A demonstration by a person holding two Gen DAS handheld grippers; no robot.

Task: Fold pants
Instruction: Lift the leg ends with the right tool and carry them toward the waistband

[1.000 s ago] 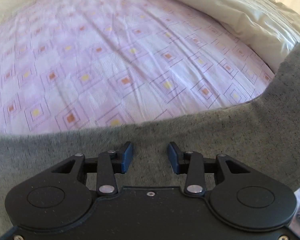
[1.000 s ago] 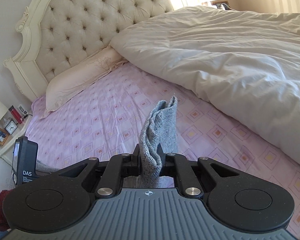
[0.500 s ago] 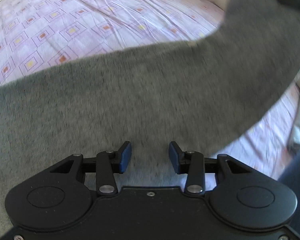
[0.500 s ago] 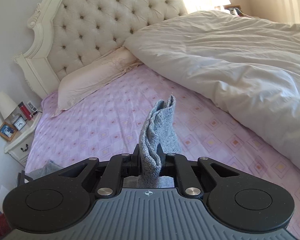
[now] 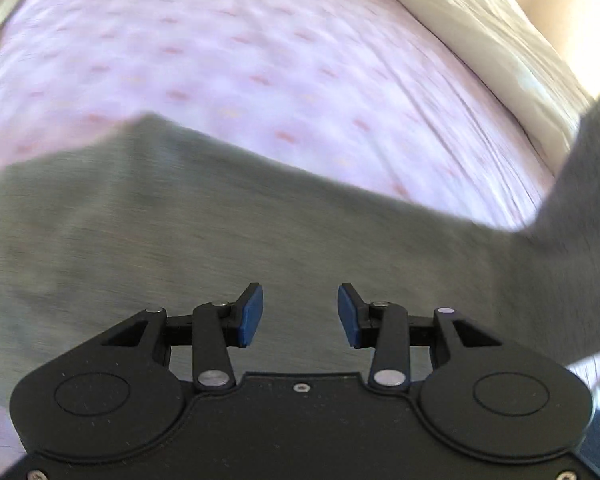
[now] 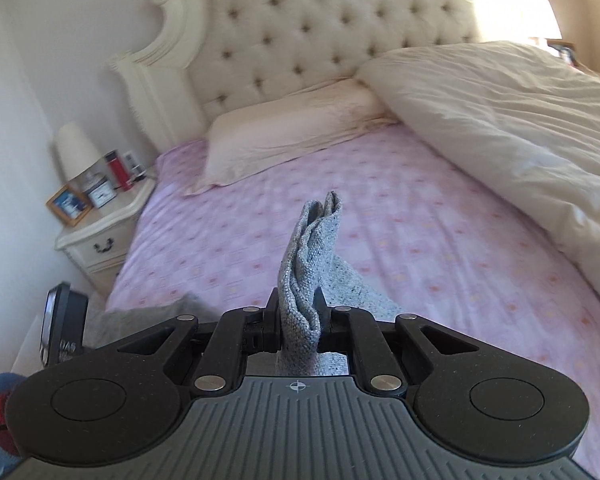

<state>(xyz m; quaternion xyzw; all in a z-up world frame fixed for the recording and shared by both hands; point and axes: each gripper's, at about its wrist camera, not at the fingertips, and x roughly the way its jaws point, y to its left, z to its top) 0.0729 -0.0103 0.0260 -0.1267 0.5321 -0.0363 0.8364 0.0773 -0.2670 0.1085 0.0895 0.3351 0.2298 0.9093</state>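
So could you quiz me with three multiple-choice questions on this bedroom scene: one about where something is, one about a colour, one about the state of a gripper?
1. Where is the pillow?
A. on the nightstand
B. on the bed sheet against the headboard
C. on top of the duvet

2. What colour is the bed sheet?
A. plain green
B. dark blue
C. pink-lilac with small squares

3. What is the right gripper doing?
A. clamped on a bunch of the grey pants
B. standing open with nothing in it
C. holding a picture frame

Answers:
1 B: the pillow lies at the head of the sheet, below the tufted headboard.
2 C: the sheet is pink-lilac with little orange and yellow squares.
3 A: a fold of the grey pants sticks up from between its closed fingers.
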